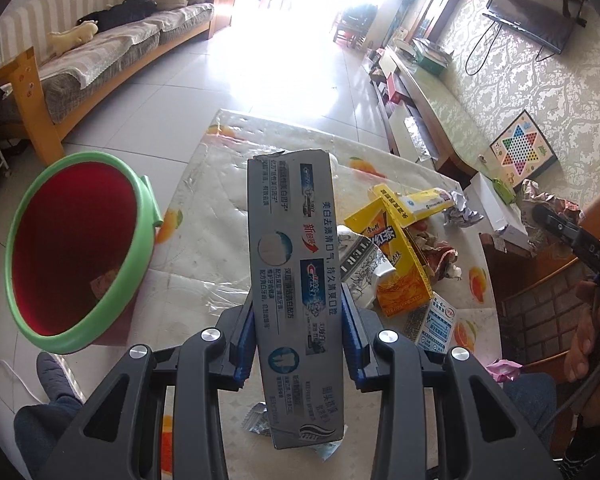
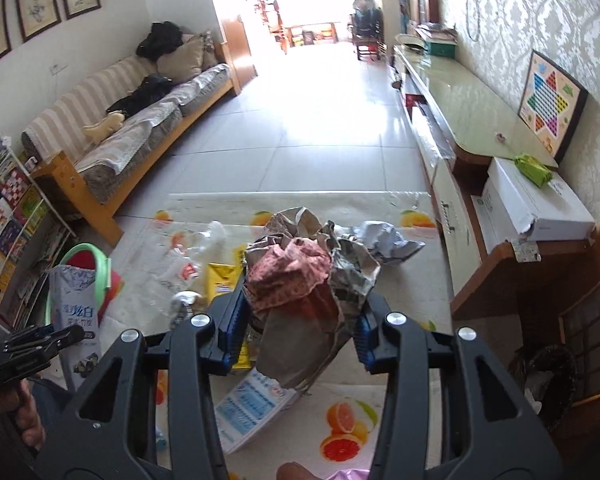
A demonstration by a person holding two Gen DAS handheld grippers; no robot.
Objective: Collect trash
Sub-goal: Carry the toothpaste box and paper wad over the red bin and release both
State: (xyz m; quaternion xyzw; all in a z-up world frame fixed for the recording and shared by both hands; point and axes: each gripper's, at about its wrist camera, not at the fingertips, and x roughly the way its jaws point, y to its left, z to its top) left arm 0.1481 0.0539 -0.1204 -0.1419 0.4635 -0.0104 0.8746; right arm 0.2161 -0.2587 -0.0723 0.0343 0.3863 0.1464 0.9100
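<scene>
Left gripper (image 1: 298, 332): your jaws are clamped on the sides of a grey toothpaste box (image 1: 294, 280), narrowed to its width; its long axis runs straight out ahead of the jaws.
Right gripper (image 2: 300, 324): your jaws are closed partway on a wad (image 2: 300, 280) of crumpled paper and pinkish wrapper, raised off the counter.
Bin (image 1: 76, 248): red inside, green rim, on the floor just left of the counter, mouth tipped toward you. From the box it lies left and lower. Your left hand is the nearer one; the right has to cross the pile.
Likely move: swing the box left so its far end clears the rim before you let go.
Counter (image 1: 220, 216): clear plastic over an orange-print cloth; a yellow carton (image 1: 396, 256) and scraps remain at right.
Room: tiled floor, sofa (image 1: 112, 44) far left, long sideboard at right.
</scene>
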